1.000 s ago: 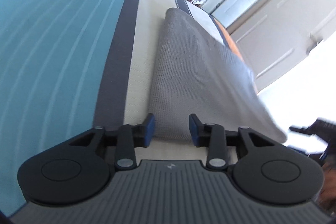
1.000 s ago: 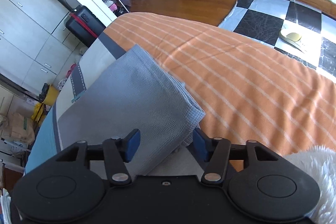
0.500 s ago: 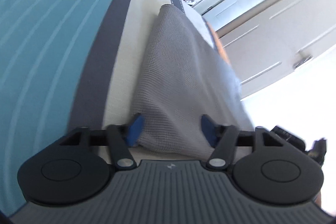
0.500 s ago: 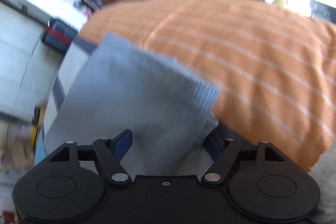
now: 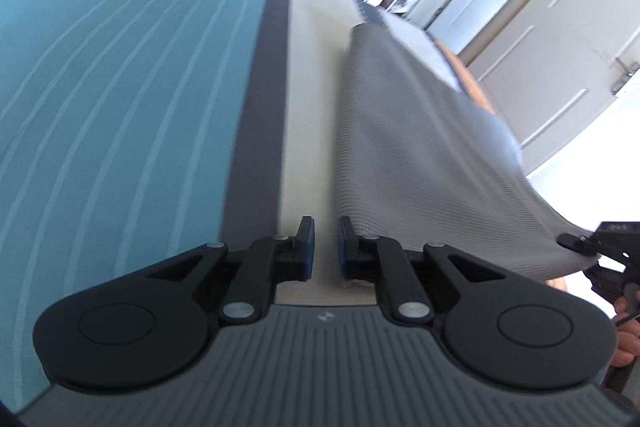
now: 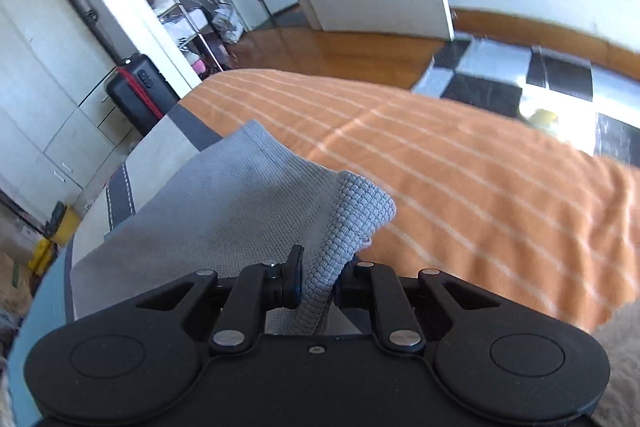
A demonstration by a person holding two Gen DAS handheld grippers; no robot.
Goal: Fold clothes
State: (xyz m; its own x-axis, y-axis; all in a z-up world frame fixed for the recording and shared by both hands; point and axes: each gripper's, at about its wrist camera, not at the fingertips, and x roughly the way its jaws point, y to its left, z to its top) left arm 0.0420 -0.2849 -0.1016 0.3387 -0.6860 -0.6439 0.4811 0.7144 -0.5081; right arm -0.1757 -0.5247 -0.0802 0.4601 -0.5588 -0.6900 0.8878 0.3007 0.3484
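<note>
Grey knitted cloth point(image 5: 416, 147) lay folded on a striped bed point(image 5: 120, 87). Left hand-held gripper point(image 5: 323, 247) sat at its near edge, fingers nearly together with nothing between them. Right hand-held gripper point(image 6: 316, 285) was clamped on a lifted corner of it.

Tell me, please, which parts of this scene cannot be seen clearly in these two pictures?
- Left wrist view: the near corner of the gray garment lies behind the left gripper; whether it is caught, I cannot tell.
- Right wrist view: the garment's pinched end runs under the right gripper body.
- Right wrist view: the yellow object on the tiled floor is blurred.
</note>
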